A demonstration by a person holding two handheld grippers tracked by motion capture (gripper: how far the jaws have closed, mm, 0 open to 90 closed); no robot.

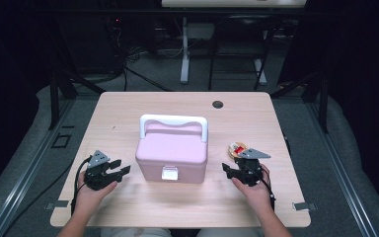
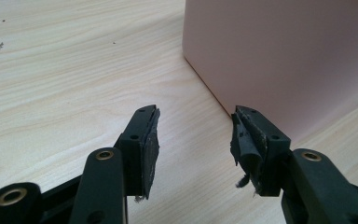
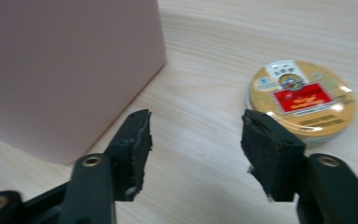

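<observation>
A pink box (image 1: pixel 172 153) with a white handle (image 1: pixel 173 121) and a white front latch (image 1: pixel 169 173) stands shut at the middle of the table (image 1: pixel 128 108). My left gripper (image 1: pixel 122 171) rests low at the box's left, open, nothing between its jaws; the box's pink wall (image 2: pixel 279 56) rises just ahead of it (image 2: pixel 193 140). My right gripper (image 1: pixel 225 169) sits at the box's right, open and empty (image 3: pixel 193 144). A round gold tin (image 1: pixel 237 149) with a red label lies flat just beyond the right gripper; in the right gripper view the tin (image 3: pixel 303 98) sits by the right jaw, the box (image 3: pixel 65 70) at left.
The wooden table has a round cable hole (image 1: pixel 217 104) near its far edge. Bare wood lies in front of the box and on both sides. Table legs and cables stand on the dark floor behind.
</observation>
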